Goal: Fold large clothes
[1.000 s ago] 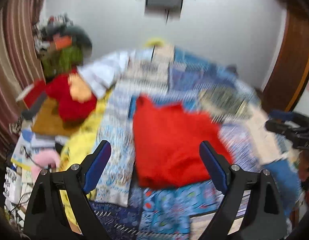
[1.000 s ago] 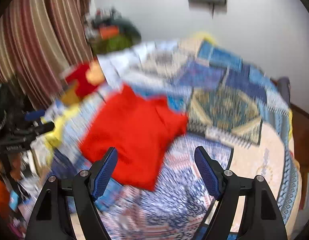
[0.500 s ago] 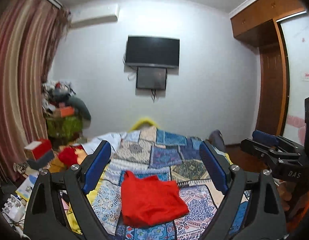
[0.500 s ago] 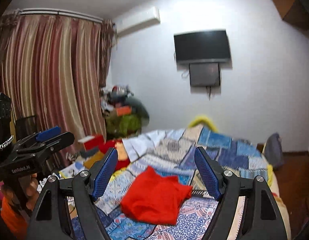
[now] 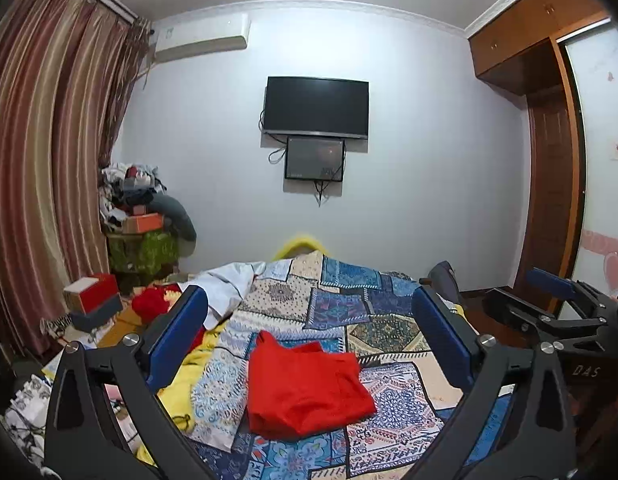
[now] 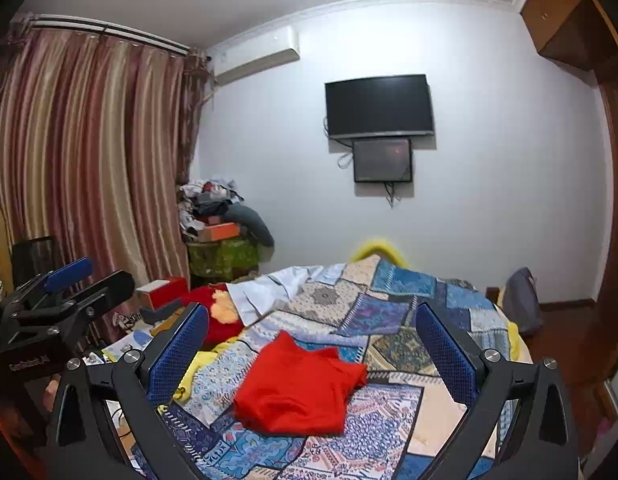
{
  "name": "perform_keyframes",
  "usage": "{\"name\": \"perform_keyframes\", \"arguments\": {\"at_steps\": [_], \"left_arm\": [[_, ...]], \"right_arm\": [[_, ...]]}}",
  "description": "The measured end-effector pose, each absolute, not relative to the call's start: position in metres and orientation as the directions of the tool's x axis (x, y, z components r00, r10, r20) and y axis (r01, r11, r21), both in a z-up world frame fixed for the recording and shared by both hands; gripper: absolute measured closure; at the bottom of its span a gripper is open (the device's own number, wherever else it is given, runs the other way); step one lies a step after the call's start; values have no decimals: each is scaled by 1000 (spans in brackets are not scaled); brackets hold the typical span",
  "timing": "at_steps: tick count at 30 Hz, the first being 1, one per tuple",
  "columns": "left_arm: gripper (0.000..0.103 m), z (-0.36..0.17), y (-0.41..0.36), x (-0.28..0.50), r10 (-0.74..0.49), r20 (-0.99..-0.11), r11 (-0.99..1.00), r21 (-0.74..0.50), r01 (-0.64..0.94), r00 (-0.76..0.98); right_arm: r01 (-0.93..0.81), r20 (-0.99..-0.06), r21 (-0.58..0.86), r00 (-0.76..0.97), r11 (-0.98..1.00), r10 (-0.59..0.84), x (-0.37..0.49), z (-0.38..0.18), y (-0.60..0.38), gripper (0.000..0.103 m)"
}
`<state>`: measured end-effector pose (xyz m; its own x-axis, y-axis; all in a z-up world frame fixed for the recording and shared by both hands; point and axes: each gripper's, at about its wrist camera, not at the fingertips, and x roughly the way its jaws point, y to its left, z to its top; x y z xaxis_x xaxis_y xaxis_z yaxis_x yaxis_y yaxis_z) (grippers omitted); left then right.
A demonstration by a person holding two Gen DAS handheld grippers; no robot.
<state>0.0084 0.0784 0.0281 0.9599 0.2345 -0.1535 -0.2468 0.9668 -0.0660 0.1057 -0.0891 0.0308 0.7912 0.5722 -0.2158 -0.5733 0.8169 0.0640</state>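
Both hand-held grippers are pulling back and up from the red garment point(image 5: 305, 388), left hand-held gripper point(image 5: 309, 344) and right hand-held gripper point(image 6: 311, 354) gaping empty. It is lying on the bed's patchwork quilt point(image 5: 393, 400), apparently folded; further folds are looking unnecessary.

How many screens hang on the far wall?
2: a large black TV high on the wall, and a smaller screen directly beneath it, cables dangling below. None looks hidden.
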Motion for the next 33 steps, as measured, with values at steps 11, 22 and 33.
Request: {"name": "perform_keyframes", "arguments": {"at_steps": [11, 22, 33], "left_arm": [[0, 20, 80, 11, 235, -173, 966, -65, -250, 956], [0, 15, 79, 15, 238, -186, 966, -60, -253, 953], [0, 15, 80, 14, 238, -186, 965, -69, -254, 953]], "right_arm": [[-567, -232, 80, 789, 820, 569, 101, 22, -98, 0], [-572, -233, 56, 789, 818, 568, 96, 19, -98, 0], [-581, -226, 59, 784, 812, 577, 95, 19, -101, 0]]}}
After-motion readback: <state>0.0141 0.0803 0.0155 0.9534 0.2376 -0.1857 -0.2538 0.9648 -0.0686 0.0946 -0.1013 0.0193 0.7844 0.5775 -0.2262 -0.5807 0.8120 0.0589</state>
